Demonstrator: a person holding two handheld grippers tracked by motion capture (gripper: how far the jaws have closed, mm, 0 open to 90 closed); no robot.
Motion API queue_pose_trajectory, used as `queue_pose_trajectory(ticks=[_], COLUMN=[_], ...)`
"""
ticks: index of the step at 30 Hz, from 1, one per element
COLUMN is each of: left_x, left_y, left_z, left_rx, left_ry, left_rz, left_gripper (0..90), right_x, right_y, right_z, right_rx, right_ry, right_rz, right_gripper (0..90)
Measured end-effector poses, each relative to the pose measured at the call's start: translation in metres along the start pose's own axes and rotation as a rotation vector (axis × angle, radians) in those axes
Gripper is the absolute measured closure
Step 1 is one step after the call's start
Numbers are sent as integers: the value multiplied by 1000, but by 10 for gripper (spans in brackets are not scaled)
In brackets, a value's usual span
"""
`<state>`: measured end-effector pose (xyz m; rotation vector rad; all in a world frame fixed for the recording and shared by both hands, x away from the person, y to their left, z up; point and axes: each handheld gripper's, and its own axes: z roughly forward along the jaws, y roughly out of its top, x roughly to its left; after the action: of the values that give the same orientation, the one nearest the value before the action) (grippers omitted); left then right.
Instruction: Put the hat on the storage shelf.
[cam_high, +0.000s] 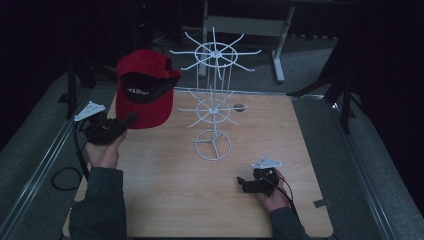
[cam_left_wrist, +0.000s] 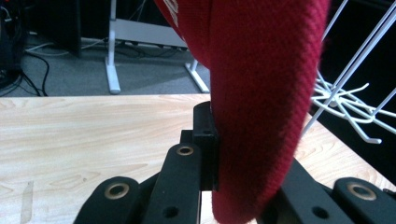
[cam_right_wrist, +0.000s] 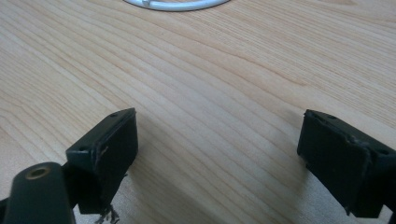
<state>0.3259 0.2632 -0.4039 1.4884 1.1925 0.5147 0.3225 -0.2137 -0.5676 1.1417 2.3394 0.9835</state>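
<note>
A red cap (cam_high: 145, 87) with a black underside hangs in the air at the table's left, held by its brim edge. My left gripper (cam_high: 131, 120) is shut on that red fabric (cam_left_wrist: 261, 93), which runs down between the two black jaws in the left gripper view. A white wire display stand (cam_high: 214, 100) with two tiers of hooks stands mid-table, just right of the cap. My right gripper (cam_high: 243, 182) rests low near the front right, open with nothing between its fingers (cam_right_wrist: 107, 154); the wood grain shows in the wide gap.
The wooden table (cam_high: 165, 185) has bare room in front of the stand's ring base (cam_high: 212, 145). A dark round hole (cam_high: 239, 106) sits behind the stand. A grey metal frame leg (cam_high: 277, 55) stands on the carpet beyond the table.
</note>
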Motion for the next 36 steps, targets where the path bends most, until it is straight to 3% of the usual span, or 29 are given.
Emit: queue_pose_trajectory(ticks=[6,14,21,31,36], left_x=[-1,-5,-13,-16,-21], left_y=[3,7,17,24,28], left_z=[-3,-10,-15,-25,-31], left_rx=[-27,-67,-85,-148,-170], left_ry=[2,-34,-40,-72,-83], left_rz=[-5,-25,1,-27,-15], left_gripper=[855,855,855,855,856], right_x=[0,0,0,0,0], right_y=[0,0,0,0,0], right_z=[0,0,0,0,0], right_rx=[-1,-1,1,1,1], right_ry=[-1,-1,0,0,0], right_rz=[1,2,3,3,2], right_gripper=[121,121,122,121,121])
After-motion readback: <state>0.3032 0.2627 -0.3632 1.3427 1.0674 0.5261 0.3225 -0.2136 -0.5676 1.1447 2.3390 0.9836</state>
